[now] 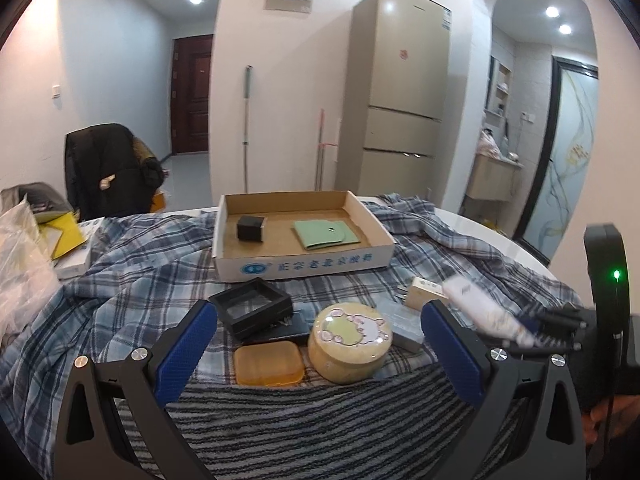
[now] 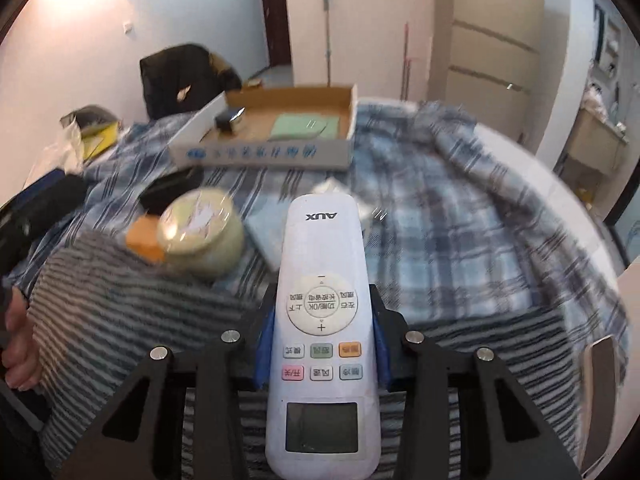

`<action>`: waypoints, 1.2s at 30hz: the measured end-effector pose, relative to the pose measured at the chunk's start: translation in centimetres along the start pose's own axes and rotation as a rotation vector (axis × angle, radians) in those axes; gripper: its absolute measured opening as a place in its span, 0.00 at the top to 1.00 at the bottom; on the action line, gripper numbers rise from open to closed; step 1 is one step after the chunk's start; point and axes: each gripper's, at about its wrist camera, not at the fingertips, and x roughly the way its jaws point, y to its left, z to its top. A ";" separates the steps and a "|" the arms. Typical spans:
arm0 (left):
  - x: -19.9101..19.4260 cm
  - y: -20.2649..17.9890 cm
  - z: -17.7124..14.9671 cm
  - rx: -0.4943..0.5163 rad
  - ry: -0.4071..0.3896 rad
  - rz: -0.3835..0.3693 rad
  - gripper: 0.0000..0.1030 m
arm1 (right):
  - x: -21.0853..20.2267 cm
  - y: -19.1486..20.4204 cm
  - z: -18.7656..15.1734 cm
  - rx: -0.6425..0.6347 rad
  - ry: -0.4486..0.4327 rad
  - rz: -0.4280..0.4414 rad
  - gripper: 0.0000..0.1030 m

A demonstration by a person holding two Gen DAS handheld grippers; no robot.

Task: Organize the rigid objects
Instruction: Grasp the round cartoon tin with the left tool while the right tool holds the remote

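Between our right gripper's (image 2: 322, 344) blue pads (image 2: 262, 354) sits a white AUX remote control (image 2: 322, 320), pinched at its middle with its blank end pointing forward over the blue plaid cloth (image 2: 460, 216). From the left wrist view the same remote shows blurred at the right edge (image 1: 484, 312), carried above the table. Our left gripper (image 1: 316, 344) hangs wide, holding nothing, its fingers framing a round cream tin with a cartoon lid (image 1: 350, 342), an amber translucent plastic case (image 1: 269, 362) touching the tin's left side, and a black square frame box (image 1: 252, 306) just behind them.

Farther back lies the shallow cardboard tray with a white printed front (image 1: 304, 266), already holding a small black cube box (image 1: 250, 227) and a pale green snap pouch (image 1: 326, 234).

We judge the step in hand to be carrying the remote toward that tray. Next we need to lift it over the near wall, line its length with the bare floor between or in front of the cube and the pouch, lower it flat, then let the pads part.
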 end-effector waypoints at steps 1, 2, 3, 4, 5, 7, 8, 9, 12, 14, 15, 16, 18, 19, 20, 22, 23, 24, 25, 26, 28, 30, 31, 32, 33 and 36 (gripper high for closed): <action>0.2 -0.1 0.2 0.006 0.011 -0.010 0.00 | -0.1 -0.2 0.2 0.004 -0.010 -0.014 0.63; 0.5 -0.4 0.4 0.014 0.027 -0.025 0.00 | -0.1 -0.5 0.4 0.012 -0.020 -0.027 0.63; 0.9 -0.6 0.5 0.025 0.049 -0.040 0.00 | -0.2 -0.9 0.6 0.022 -0.031 -0.043 0.63; 1.4 -0.9 0.7 0.038 0.069 -0.051 0.00 | -0.2 -1.2 0.7 0.030 -0.039 -0.056 0.63; 1.8 -1.1 0.7 0.049 0.082 -0.059 0.00 | -0.2 -1.4 0.8 0.037 -0.048 -0.068 0.63; 3.0 -1.7 0.9 0.076 0.124 -0.072 0.00 | -0.2 -1.9 0.8 0.046 -0.061 -0.087 0.63; 3.6 -1.9 0.9 0.086 0.140 -0.078 0.00 | -0.1 -2.2 0.8 0.050 -0.065 -0.092 0.63; 4.3 -2.1 0.8 0.097 0.166 -0.088 0.00 | -0.1 -2.3 0.7 0.051 -0.067 -0.097 0.63; 7.2 -2.8 0.3 0.123 0.277 -0.092 0.00 | 0.5 -2.6 0.4 0.049 -0.054 -0.103 0.63; 9.1 -2.9 -0.2 0.129 0.351 -0.076 0.00 | 1.0 -2.8 0.1 0.061 -0.040 -0.085 0.63; 9.8 -2.9 -0.5 0.126 0.376 -0.068 0.00 | 1.2 -2.9 0.0 0.066 -0.034 -0.077 0.63; 10.4 -2.7 -0.7 0.116 0.393 -0.067 0.00 | 1.3 -3.0 0.0 0.071 -0.030 -0.072 0.63; 11.2 -2.4 -1.0 0.097 0.419 -0.070 0.00 | 1.6 -3.1 -0.1 0.075 -0.020 -0.063 0.63; 11.5 -2.2 -1.1 0.086 0.431 -0.078 0.00 | 1.8 -3.0 -0.2 0.074 -0.013 -0.060 0.63; 11.7 -2.1 -1.1 0.081 0.439 -0.078 0.00 | 2.0 -2.9 -0.2 0.070 -0.004 -0.059 0.63; 12.2 -2.1 -1.2 0.079 0.459 -0.049 0.06 | 2.5 -2.6 -0.3 0.059 0.014 -0.060 0.63; 12.6 -2.2 -1.4 0.086 0.474 -0.025 0.12 | 2.7 -2.5 -0.3 0.054 0.018 -0.059 0.63; 12.7 -2.4 -1.4 0.101 0.474 -0.010 0.19 | 2.7 -2.4 -0.3 0.051 0.017 -0.058 0.63; 12.5 -2.6 -1.4 0.114 0.462 -0.016 0.25 | 2.6 -2.4 -0.4 0.051 0.015 -0.057 0.63; 12.4 -2.8 -1.4 0.126 0.459 -0.022 0.25 | 2.6 -2.4 -0.4 0.053 0.015 -0.056 0.63; 12.0 -2.7 -1.4 0.126 0.443 -0.006 0.26 | 2.6 -2.6 -0.4 0.061 0.017 -0.060 0.63; 11.5 -2.3 -1.1 0.106 0.426 -0.020 0.26 | 2.6 -2.8 -0.4 0.070 0.016 -0.057 0.63; 11.1 -2.0 -0.9 0.089 0.416 -0.029 0.26 | 2.5 -2.8 -0.3 0.071 0.014 -0.062 0.63; 10.8 -1.9 -0.7 0.079 0.406 -0.032 0.26 | 2.4 -2.8 -0.3 0.070 0.012 -0.069 0.63; 10.3 -1.7 -0.5 0.073 0.393 -0.033 0.26 | 2.3 -2.7 -0.2 0.066 0.008 -0.078 0.63; 8.3 -1.6 0.3 0.073 0.332 -0.024 0.26 | 1.7 -2.4 -0.1 0.053 -0.013 -0.108 0.63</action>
